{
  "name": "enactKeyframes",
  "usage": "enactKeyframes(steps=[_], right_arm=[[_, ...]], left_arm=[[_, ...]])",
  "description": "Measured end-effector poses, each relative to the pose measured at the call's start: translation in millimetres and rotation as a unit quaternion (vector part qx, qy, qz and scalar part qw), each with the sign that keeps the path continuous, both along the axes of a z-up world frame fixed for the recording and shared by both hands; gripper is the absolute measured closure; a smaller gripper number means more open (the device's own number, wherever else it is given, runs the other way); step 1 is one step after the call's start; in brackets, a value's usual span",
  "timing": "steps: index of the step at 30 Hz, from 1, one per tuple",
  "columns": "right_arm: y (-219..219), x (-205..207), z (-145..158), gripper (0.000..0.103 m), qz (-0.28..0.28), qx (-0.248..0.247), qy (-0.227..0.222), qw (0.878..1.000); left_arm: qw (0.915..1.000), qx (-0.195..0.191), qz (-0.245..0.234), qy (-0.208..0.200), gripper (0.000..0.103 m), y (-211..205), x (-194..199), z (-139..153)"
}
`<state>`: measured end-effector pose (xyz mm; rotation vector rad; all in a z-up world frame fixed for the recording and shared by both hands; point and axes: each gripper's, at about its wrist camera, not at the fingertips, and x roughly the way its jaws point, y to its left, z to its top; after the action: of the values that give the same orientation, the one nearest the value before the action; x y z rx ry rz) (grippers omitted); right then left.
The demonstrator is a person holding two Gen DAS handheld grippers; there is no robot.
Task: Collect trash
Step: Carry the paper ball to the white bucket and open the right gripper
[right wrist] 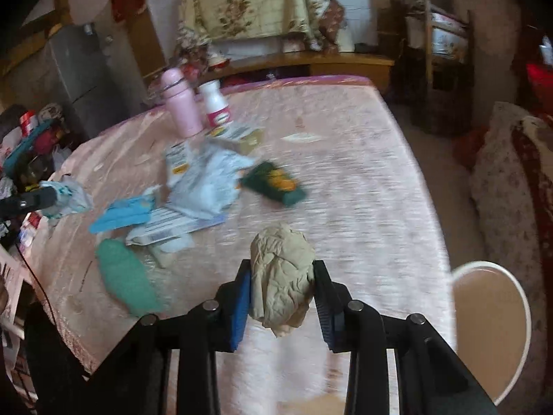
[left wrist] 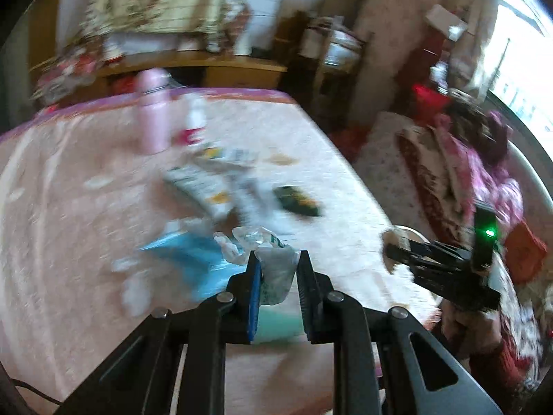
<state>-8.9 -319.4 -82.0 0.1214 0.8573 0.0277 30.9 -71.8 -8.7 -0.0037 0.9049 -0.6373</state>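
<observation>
My left gripper (left wrist: 278, 254) is shut on a crumpled clear plastic wrapper (left wrist: 276, 273), held above the pink tablecloth (left wrist: 69, 207). It also shows at the left edge of the right wrist view, left gripper (right wrist: 52, 195) with the wrapper (right wrist: 71, 197). My right gripper (right wrist: 281, 263) is shut on a crumpled beige paper ball (right wrist: 281, 283) over the cloth (right wrist: 363, 190). More litter lies on the table: a blue packet (right wrist: 119, 216), a teal pouch (right wrist: 126, 283), white paper packaging (right wrist: 207, 180) and a dark green box (right wrist: 274, 183).
A pink bottle (right wrist: 181, 103) and a white pill bottle (right wrist: 217, 103) stand at the table's far side. A round white-rimmed stool (right wrist: 490, 325) sits off the right edge. A wooden bench and a floral cloth are behind; cluttered shelves stand at the left.
</observation>
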Motion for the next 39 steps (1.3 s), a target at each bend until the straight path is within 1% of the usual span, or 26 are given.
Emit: enactKeyframes(steps=[2, 3, 5, 6, 8, 12, 14, 15, 17, 18, 20, 21, 22, 23, 25, 27, 28, 30, 31, 33, 35, 39], right_arm=[[-21, -8, 0, 0.067, -0.022, -0.006, 0.002, 1.000], [-34, -11, -1, 0.067, -0.035, -0.010, 0.005, 0.999], [-58, -19, -3, 0.067, -0.061, -0.012, 0.011, 0.998], [-72, -25, -5, 0.067, -0.076, -0.014, 0.015, 0.997], [-99, -35, -9, 0.067, -0.105, -0.020, 0.025, 0.994], [-152, -57, -19, 0.067, -0.165, -0.015, 0.040, 0.985], [-173, -66, -24, 0.067, -0.191, -0.013, 0.047, 0.980], [-185, -71, -26, 0.067, -0.204, -0.011, 0.050, 0.978], [-201, -79, -31, 0.066, -0.220, -0.010, 0.055, 0.974], [-208, -84, -33, 0.065, -0.228, -0.011, 0.059, 0.972], [-223, -92, -38, 0.064, -0.246, -0.017, 0.067, 0.967], [-230, -95, -41, 0.064, -0.255, -0.019, 0.068, 0.964], [-233, -97, -44, 0.064, -0.260, -0.020, 0.069, 0.963], [-237, -100, -45, 0.047, -0.265, -0.021, 0.070, 0.961], [-242, -104, -47, 0.023, -0.274, -0.023, 0.071, 0.959], [-244, -107, -49, 0.023, -0.278, -0.017, 0.064, 0.958], [-244, -107, -48, 0.023, -0.279, -0.015, 0.064, 0.958], [-242, -105, -49, 0.023, -0.276, -0.013, 0.068, 0.959], [-239, -103, -49, 0.023, -0.272, -0.013, 0.066, 0.960], [-229, -99, -47, 0.023, -0.264, -0.015, 0.058, 0.963], [-218, -94, -43, 0.023, -0.254, -0.013, 0.048, 0.966], [-188, -80, -33, 0.023, -0.230, -0.016, 0.033, 0.972]], left_arm=[[0.9995, -0.003, -0.031, 0.002, 0.082, -32, -4, 1], [0.9987, -0.004, -0.050, 0.005, 0.082, -56, -6, 0], [0.9974, -0.009, -0.071, 0.012, 0.082, -86, -10, -3], [0.9959, -0.012, -0.088, 0.015, 0.082, -109, -12, -4], [0.9940, -0.014, -0.108, 0.015, 0.082, -138, -17, -5], [0.9867, -0.016, -0.158, 0.034, 0.082, -211, -26, -17], [0.9846, -0.014, -0.171, 0.033, 0.082, -235, -28, -20], [0.9825, -0.020, -0.181, 0.038, 0.082, -252, -30, -23], [0.9802, -0.034, -0.190, 0.046, 0.081, -269, -32, -24], [0.9793, -0.039, -0.192, 0.050, 0.080, -279, -32, -27], [0.9761, -0.056, -0.200, 0.064, 0.068, -295, -30, -36], [0.9750, -0.062, -0.201, 0.073, 0.051, -298, -29, -40], [0.9749, -0.070, -0.195, 0.082, 0.041, -301, -27, -45], [0.9754, -0.073, -0.191, 0.083, 0.040, -303, -28, -48], [0.9753, -0.072, -0.187, 0.093, 0.040, -304, -25, -51], [0.9755, -0.066, -0.186, 0.097, 0.040, -297, -26, -51], [0.9778, -0.059, -0.180, 0.090, 0.040, -293, -26, -50], [0.9845, -0.028, -0.163, 0.057, 0.040, -281, -30, -43], [0.9861, -0.020, -0.158, 0.045, 0.040, -276, -31, -42], [0.9905, 0.007, -0.137, 0.008, 0.040, -261, -35, -36], [0.9930, 0.038, -0.109, -0.022, 0.040, -244, -37, -32], [0.9935, 0.072, -0.071, -0.052, 0.039, -211, -35, -30]])
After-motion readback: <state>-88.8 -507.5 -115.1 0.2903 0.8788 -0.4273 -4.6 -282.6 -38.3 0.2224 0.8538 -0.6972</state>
